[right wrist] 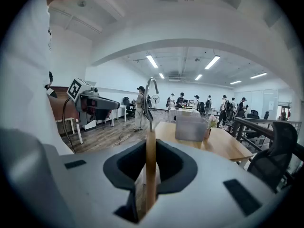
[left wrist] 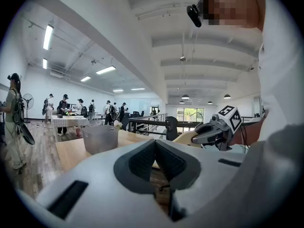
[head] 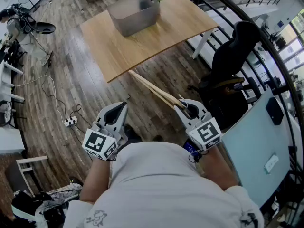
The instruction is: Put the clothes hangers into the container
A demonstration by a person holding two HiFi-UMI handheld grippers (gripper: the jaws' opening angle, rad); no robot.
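Wooden clothes hangers (head: pixel 154 90) stick out up and to the left from my right gripper (head: pixel 183 109), which is shut on them. In the right gripper view the wood (right wrist: pixel 150 175) stands upright between the jaws, with a metal hook (right wrist: pixel 150 89) on top. The grey container (head: pixel 135 14) stands on the far wooden table (head: pixel 156 44), well ahead of both grippers, and also shows as a grey container (right wrist: pixel 191 127) in the right gripper view. My left gripper (head: pixel 122 109) hangs over the floor beside the right one, shut with nothing in it; its own view shows the container (left wrist: pixel 100 138).
A black office chair (head: pixel 232 65) stands right of the table, by a curved dark railing (head: pixel 266 37). A power strip (head: pixel 70 121) with cables lies on the wood floor at left, near a fan (head: pixel 33 27). A pale panel (head: pixel 259 146) is at right. Several people stand far off.
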